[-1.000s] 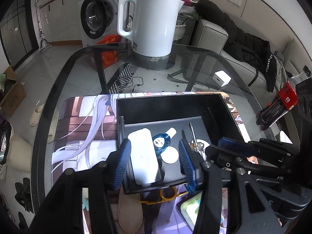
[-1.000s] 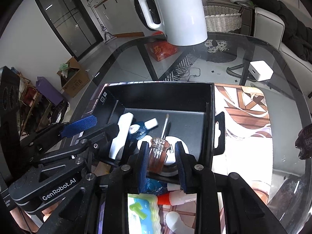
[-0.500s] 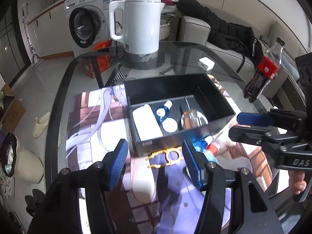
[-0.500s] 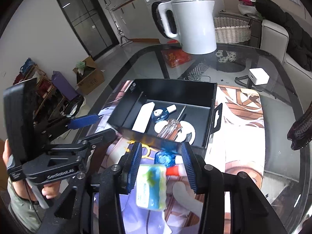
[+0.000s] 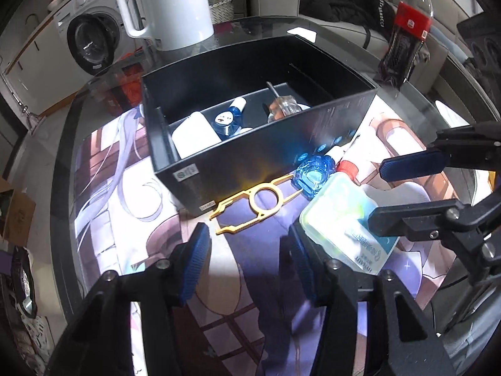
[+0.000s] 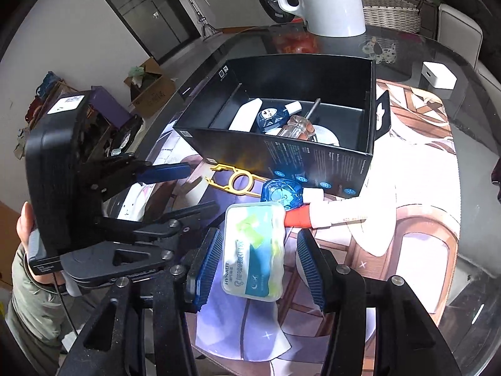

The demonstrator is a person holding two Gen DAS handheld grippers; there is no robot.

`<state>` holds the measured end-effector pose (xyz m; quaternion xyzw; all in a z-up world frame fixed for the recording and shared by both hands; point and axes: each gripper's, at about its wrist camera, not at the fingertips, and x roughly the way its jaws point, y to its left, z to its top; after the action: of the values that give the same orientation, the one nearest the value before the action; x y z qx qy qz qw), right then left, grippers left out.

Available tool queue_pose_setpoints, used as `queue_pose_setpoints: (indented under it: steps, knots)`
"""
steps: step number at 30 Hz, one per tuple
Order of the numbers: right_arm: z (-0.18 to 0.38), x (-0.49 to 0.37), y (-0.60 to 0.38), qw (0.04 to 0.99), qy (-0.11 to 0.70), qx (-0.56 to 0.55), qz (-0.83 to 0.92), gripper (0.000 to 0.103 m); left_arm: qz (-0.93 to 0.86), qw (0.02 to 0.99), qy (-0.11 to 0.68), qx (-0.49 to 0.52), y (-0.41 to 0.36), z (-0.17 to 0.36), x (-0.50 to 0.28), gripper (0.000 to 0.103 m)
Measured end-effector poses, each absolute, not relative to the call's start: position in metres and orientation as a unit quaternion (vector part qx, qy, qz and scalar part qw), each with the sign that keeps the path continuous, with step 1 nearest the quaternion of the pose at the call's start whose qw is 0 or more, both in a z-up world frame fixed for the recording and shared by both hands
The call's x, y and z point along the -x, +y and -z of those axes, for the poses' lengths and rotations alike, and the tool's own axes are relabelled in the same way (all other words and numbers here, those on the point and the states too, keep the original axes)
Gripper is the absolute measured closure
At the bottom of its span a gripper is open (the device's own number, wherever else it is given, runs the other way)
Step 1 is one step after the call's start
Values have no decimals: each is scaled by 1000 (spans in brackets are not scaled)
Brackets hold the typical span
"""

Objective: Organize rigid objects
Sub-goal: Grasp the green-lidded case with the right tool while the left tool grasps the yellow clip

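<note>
Tongs on the left [image 5: 247, 260] hang spread and empty above the printed mat [image 5: 119, 194], just short of the yellow plastic tool [image 5: 261, 199], which lies flat against the front wall of the black box [image 5: 250, 153]. Inside the box already sit a white case [image 5: 195, 136], a blue round bottle [image 5: 225, 122] and a clear-handled screwdriver [image 5: 281, 109]. Still out on the mat, from left to right, are the yellow tool, a second blue bottle [image 6: 281, 192], the translucent HYNAUT case [image 6: 255, 250] and a white tube with a red cap [image 6: 325, 216].

The right tongs [image 6: 256, 266] are also released, their blue pads straddling the HYNAUT case without touching it. This looks like the step in hand: picking that case up for the box. To do it well, I would lower the pads along the two long sides, centred on the case, and close squarely; its rounded, glossy shell may slip if pinched near a corner. The tube's red cap rests against its far edge, so lifting straight up first should avoid dragging the tube or the blue bottle. Keeping the left tongs clear gives room.
</note>
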<state>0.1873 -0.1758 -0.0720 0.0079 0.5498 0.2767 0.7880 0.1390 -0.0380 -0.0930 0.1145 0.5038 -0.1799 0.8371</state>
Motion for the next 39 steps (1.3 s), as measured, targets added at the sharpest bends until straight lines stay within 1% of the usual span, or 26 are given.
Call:
queue_pose_setpoints:
  steps: [2, 5, 7, 8, 9, 10, 11, 14, 17, 19, 22, 23, 24, 25, 31, 34, 39]
  knots:
    - [73, -187, -176, 788, 550, -5, -278, 52, 182, 835, 507, -115, -41, 96, -141, 59]
    - [76, -188, -175, 785, 553, -4, -278, 52, 182, 829, 516, -120, -46, 101, -143, 67]
    - [79, -187, -175, 781, 558, -3, -279, 52, 180, 828, 516, -126, -49, 101, -144, 67]
    - [81, -188, -174, 780, 560, -2, -280, 52, 179, 828, 516, -127, -50, 101, -144, 71]
    - [84, -189, -172, 778, 562, -1, -281, 52, 179, 826, 519, -125, -50, 101, -144, 79]
    - [85, -189, -172, 777, 563, -1, -282, 52, 181, 824, 523, -122, -49, 102, -144, 84]
    - [86, -188, -171, 775, 564, 0, -283, 52, 188, 818, 531, -116, -48, 104, -144, 94]
    - [89, -187, -169, 771, 568, 3, -287, 48, 192, 813, 537, -121, -50, 104, -139, 99]
    - [94, -185, -164, 766, 573, 8, -291, 46, 199, 808, 540, -124, -53, 103, -130, 99]
    - [98, -183, -160, 760, 580, 10, -293, 46, 192, 819, 523, -139, -54, 97, -124, 98]
    - [105, -180, -153, 754, 587, 23, -293, 46, 181, 835, 494, -161, -56, 90, -122, 89]
    - [107, -179, -151, 752, 590, 25, -294, 47, 181, 836, 492, -159, -56, 89, -124, 86]
    - [109, -178, -150, 751, 591, 25, -294, 47, 181, 837, 492, -159, -57, 89, -126, 86]
    - [109, -176, -149, 754, 588, 33, -290, 53, 181, 836, 491, -162, -58, 90, -128, 86]
    - [103, -172, -149, 754, 582, 43, -303, 67, 190, 832, 487, -185, -69, 98, -142, 86]
    - [102, -170, -153, 753, 581, 40, -307, 68, 190, 828, 489, -196, -73, 103, -148, 83]
    - [102, -169, -161, 750, 583, 33, -309, 67, 199, 820, 508, -172, -67, 104, -154, 86]
